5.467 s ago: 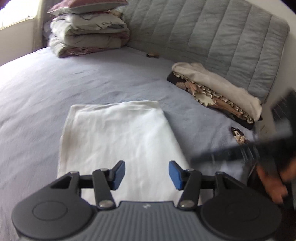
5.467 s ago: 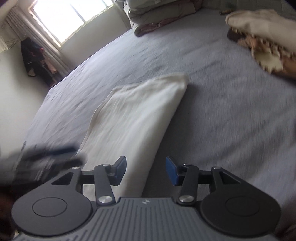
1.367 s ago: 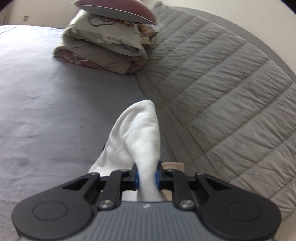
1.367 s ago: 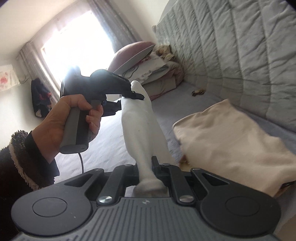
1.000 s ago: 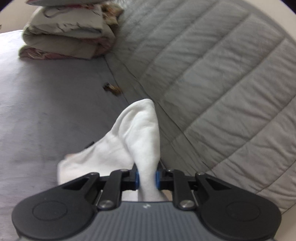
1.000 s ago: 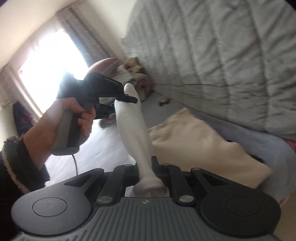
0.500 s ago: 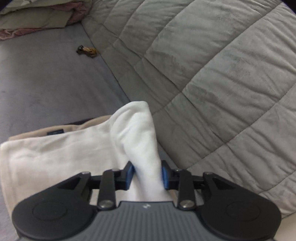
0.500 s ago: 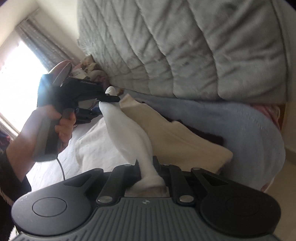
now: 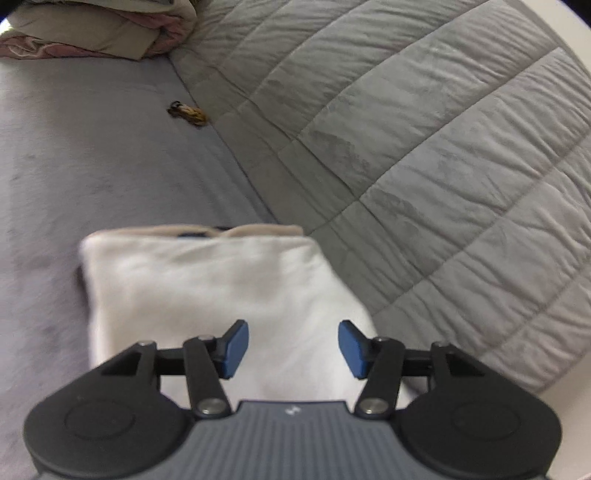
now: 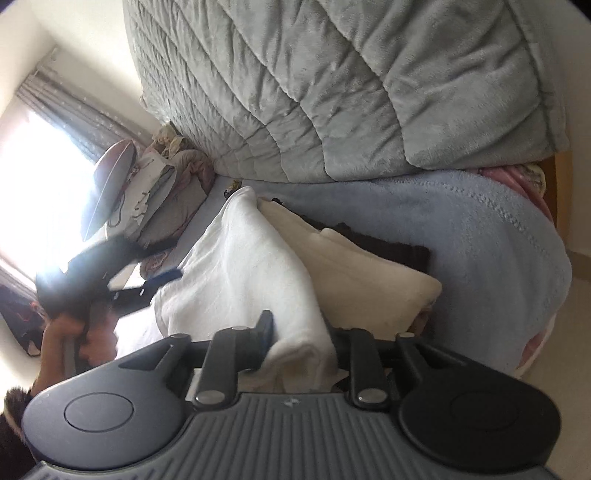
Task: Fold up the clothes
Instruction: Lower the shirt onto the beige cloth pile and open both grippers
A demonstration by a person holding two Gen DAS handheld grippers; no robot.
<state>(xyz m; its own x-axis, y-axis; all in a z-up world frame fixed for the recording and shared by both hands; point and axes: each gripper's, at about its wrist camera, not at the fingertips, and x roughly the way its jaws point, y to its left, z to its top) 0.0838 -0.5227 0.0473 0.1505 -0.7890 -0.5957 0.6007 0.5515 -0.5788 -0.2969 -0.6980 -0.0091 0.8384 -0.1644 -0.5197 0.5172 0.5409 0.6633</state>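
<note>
The folded white garment (image 9: pixel 218 295) lies flat on top of a cream folded garment (image 10: pixel 365 280), whose edge shows along its far side; a dark garment (image 10: pixel 391 245) sits beneath that one. The stack rests on the blue-grey bed sheet (image 9: pixel 92 155), just beside the grey quilted cover (image 9: pixel 424 140) that rises along the bed's edge.

No container is in view.

Left gripper (image 9: pixel 293 349): angled downward over the near end of the white garment. Its jaws are opening; the blue pads (image 9: pixel 234 349) stand apart on either side and press on nothing, so the cloth is released.

Right gripper (image 10: pixel 301 336): rolled onto its side, low at the stack's corner. Its jaws are clenched on a bunched fold of the white garment, which runs from between the fingers up across the stack.

In the right wrist view the left gripper appears blurred at the far side, with the person's hand (image 10: pixel 70 332) around its handle.

Also noted: stacked bedding (image 9: pixel 99 33) at the bed's far end, and a small brown object (image 9: pixel 186 112) on the sheet near the cover; what it is cannot be told.
</note>
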